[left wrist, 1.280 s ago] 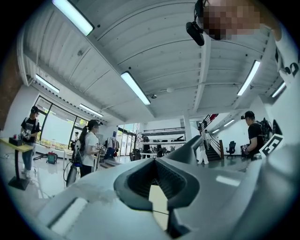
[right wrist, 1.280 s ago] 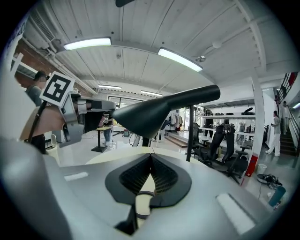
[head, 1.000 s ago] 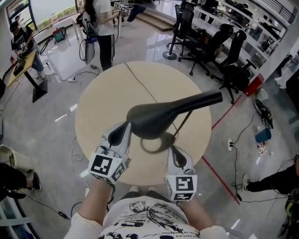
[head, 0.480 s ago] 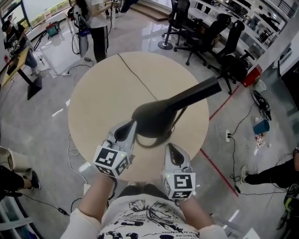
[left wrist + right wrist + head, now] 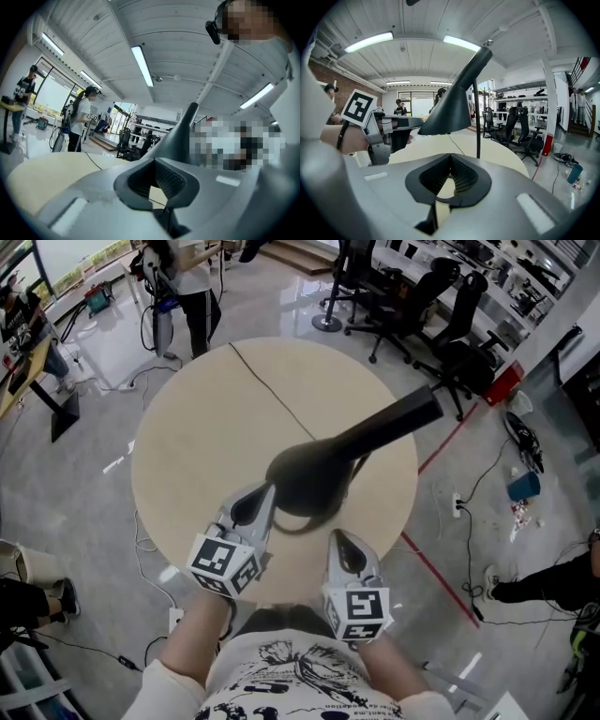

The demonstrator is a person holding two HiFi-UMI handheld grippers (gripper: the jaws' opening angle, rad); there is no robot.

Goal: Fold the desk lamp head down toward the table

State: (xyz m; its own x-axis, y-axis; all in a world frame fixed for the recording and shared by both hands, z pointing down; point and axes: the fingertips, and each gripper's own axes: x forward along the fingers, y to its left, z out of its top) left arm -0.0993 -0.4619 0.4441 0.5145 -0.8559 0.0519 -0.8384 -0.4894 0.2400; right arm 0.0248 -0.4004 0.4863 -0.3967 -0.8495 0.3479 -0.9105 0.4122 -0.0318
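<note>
1. My left gripper (image 5: pixel 262 494) sits at 7 o'clock of the desk lamp head (image 5: pixel 309 479). Its own view shows the jaws drawn together with nothing between them; only the tabletop shows through the gap in the pads.
2. In the right gripper view, the left gripper's tip reaches the lower rim of the lamp head. I cannot tell whether they touch.
3. My right gripper (image 5: pixel 340 540) is at 5 o'clock of the lamp head and apart from it. Its jaws are also closed and empty.
4. The lamp stands just off the middle of the round table (image 5: pixel 197 446), towards 4 o'clock. Its head is raised on a thin upright stem (image 5: pixel 477 117), well above the tabletop, with the narrow end pointing to 2 o'clock.
5. A thin cord (image 5: pixel 267 390) runs from the lamp towards the table's 11 o'clock edge.
</note>
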